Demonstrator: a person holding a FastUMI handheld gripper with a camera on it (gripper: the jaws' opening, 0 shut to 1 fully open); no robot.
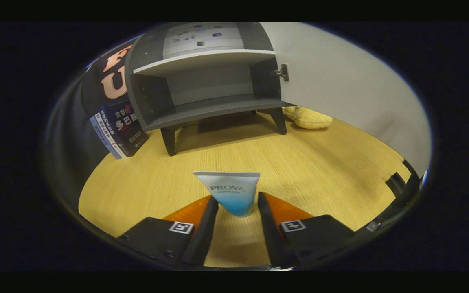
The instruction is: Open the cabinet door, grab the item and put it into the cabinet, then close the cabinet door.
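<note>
Cabinet door (340, 93) is swung wide, so step 1 of 3 looks done, and both cabinet (202, 81) shelves sit bare. Your gripper (237, 203) is spread around the tube (231, 192), which stands cap-down on the table (320, 162) between your fingers, not yet pinched. Grab, place and close remain.

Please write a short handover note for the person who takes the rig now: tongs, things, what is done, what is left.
Tongs: open, a finger on each side of the tube, not clearly pressing it.
Tube: upright on its cap on the wooden table, between the fingertips.
Cabinet: beyond the tube, door swung open, lower shelf free.
Done: door opened.
Left: grip the tube, put it in the cabinet, close the door.
</note>
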